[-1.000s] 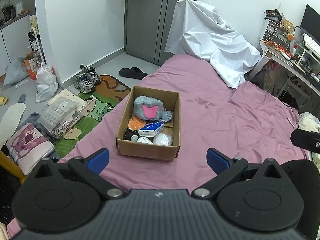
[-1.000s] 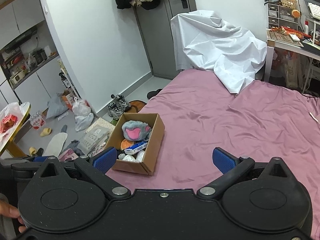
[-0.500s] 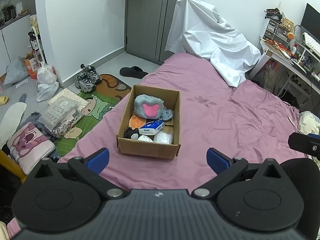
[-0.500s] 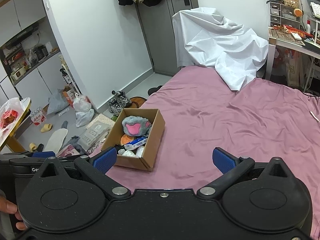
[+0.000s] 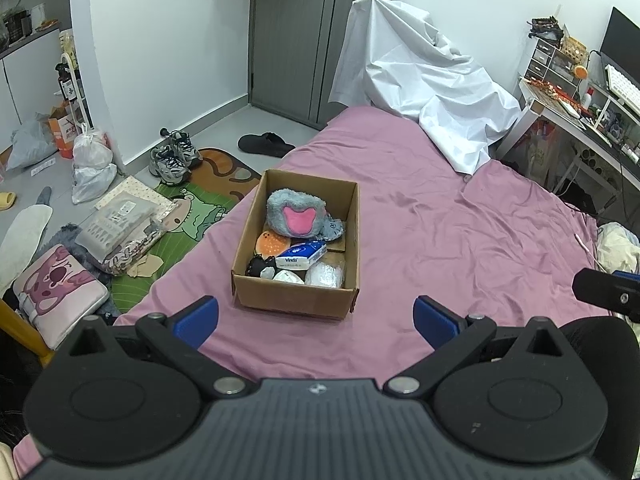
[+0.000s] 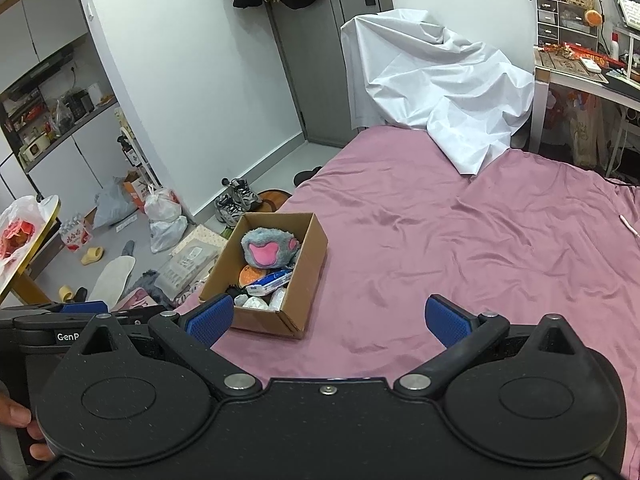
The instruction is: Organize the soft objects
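Observation:
An open cardboard box (image 5: 296,300) (image 6: 308,280) rests on the purple bed sheet (image 5: 460,240) near the bed's left edge. Inside lie a grey plush paw with a pink pad (image 5: 298,216) (image 6: 270,249), an orange round toy (image 5: 272,243), a blue tissue pack (image 5: 306,254) (image 6: 270,282), a black toy (image 5: 260,266) and white wrapped items (image 5: 326,274). My left gripper (image 5: 316,318) hangs open just short of the box, nothing between its blue pads. My right gripper (image 6: 328,318) is open too, back and to the right of the box, holding nothing.
A crumpled white sheet (image 5: 420,92) (image 6: 432,92) covers the bed's far end. A cluttered desk (image 5: 580,96) stands on the right. Shoes (image 5: 174,158), bags, a floor mat and a pink cushion (image 5: 56,292) lie on the floor to the left. A hand (image 6: 24,432) shows at the lower left.
Both grippers have drawn back and risen a little from the box, which now looks slightly smaller and farther. Both stay open and empty.

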A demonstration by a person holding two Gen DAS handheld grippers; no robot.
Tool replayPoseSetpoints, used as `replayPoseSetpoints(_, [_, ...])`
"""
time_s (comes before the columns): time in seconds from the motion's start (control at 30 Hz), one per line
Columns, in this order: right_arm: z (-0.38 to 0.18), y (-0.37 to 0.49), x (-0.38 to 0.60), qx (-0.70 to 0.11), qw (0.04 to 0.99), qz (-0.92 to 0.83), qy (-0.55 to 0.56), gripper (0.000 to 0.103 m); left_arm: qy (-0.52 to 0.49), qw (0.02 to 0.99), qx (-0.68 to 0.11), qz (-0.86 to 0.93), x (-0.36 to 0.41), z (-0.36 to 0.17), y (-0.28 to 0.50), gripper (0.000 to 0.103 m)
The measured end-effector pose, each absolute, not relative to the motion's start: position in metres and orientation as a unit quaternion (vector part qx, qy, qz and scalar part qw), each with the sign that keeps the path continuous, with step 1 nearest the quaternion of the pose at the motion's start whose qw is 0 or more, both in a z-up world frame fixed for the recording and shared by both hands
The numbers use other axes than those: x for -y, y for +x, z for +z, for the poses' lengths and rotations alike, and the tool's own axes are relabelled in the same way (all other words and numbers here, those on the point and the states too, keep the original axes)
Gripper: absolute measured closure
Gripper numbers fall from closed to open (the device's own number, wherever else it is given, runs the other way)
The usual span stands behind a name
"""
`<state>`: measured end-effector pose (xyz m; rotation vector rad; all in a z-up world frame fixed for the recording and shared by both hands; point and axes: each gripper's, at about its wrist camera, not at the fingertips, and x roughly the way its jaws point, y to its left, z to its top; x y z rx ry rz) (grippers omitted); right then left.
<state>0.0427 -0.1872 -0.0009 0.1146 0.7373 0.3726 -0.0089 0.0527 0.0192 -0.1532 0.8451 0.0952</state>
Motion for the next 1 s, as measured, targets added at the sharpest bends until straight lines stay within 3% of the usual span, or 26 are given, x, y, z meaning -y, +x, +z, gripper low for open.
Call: replayPoseSetpoints(1.0, [-0.0018, 0.0447, 0.1863, -0.364, 0.913, 0.178, 0.053, 0.0, -0.078, 0.906, -0.413, 0.048, -0.0472, 0.0178, -0.0087, 0.0])
